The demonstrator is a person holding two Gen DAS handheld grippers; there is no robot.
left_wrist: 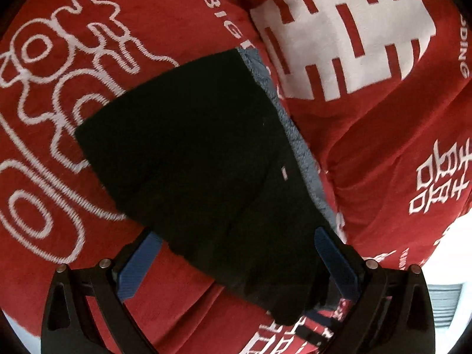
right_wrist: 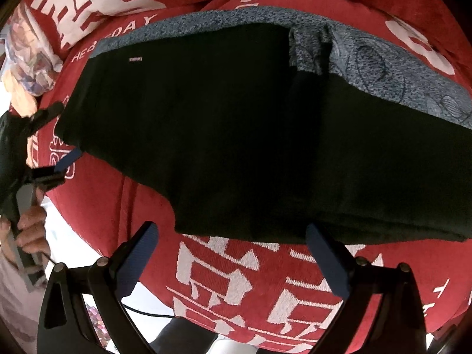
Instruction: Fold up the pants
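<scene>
Black pants [left_wrist: 200, 150] with a grey-blue fleece lining lie flat on a red blanket [left_wrist: 59, 177] with white characters. In the left wrist view my left gripper [left_wrist: 236, 253] is open, its blue pads on either side of the near end of the pants; the fabric lies over the gap between the jaws. In the right wrist view the pants [right_wrist: 236, 124] stretch across the frame, lining showing along the far edge. My right gripper [right_wrist: 233, 244] is open just short of the near edge of the pants. The left gripper [right_wrist: 63, 159] shows at the left end of the pants.
The red blanket [right_wrist: 236, 280] covers a bed; its edge drops off near the grippers. A hand [right_wrist: 29, 230] holds the left gripper's handle at the left. A floral pillow [right_wrist: 29, 59] lies at the far left. A cable [right_wrist: 141, 311] runs below.
</scene>
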